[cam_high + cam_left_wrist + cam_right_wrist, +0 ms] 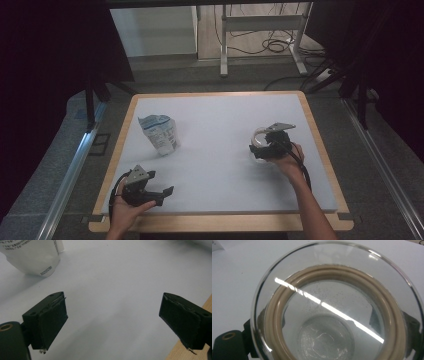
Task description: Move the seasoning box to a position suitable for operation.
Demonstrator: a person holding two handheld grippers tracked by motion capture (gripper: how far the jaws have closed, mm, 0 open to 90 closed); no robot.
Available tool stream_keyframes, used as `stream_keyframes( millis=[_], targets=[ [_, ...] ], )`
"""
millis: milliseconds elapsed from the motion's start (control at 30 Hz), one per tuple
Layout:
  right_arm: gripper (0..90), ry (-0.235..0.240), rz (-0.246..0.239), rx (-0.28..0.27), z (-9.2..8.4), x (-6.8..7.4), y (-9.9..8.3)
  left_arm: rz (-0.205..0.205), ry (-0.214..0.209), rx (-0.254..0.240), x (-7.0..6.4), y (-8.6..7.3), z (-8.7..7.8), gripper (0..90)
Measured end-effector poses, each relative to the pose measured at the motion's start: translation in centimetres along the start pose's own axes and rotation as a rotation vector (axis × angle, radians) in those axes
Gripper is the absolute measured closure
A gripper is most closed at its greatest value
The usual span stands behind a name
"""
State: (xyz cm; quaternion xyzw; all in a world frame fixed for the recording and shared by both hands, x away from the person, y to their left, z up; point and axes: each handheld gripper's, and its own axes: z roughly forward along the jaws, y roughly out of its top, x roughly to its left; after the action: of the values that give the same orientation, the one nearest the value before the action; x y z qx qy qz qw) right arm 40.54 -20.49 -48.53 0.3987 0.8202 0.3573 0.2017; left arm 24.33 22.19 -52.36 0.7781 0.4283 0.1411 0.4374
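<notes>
A clear glass jar with a glass lid and a beige seal ring stands on the right part of the white table top. My right gripper reaches it from the near side. In the right gripper view the jar sits between the two black jaws, which lie against its sides: the right gripper is shut on it. A white and blue printed pouch stands upright at the left. My left gripper rests low near the front left corner, open and holding nothing, with the pouch farther off beyond its left jaw.
The white top lies on a board with a wooden rim; that rim's edge is just beside the left gripper's right jaw. Beyond the table stand a white frame's legs and loose cables on the floor. Dark curtains flank both sides.
</notes>
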Motion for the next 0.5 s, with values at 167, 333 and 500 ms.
stream_keyframes(
  millis=[167,333,500],
  targets=[
    [11.4,0.006,-0.015,0.007,-0.1,-0.1,0.0,-0.002,0.003,0.0,0.1,0.0,0.0,7.8],
    [11.4,0.004,-0.037,0.006,-0.5,0.0,0.1,-0.003,0.004,0.0,0.1,-0.1,0.0,7.8],
    [11.4,0.016,-0.039,-0.016,-1.4,0.2,0.2,-0.001,0.005,0.004,0.0,-0.1,0.1,7.8]
  ],
)
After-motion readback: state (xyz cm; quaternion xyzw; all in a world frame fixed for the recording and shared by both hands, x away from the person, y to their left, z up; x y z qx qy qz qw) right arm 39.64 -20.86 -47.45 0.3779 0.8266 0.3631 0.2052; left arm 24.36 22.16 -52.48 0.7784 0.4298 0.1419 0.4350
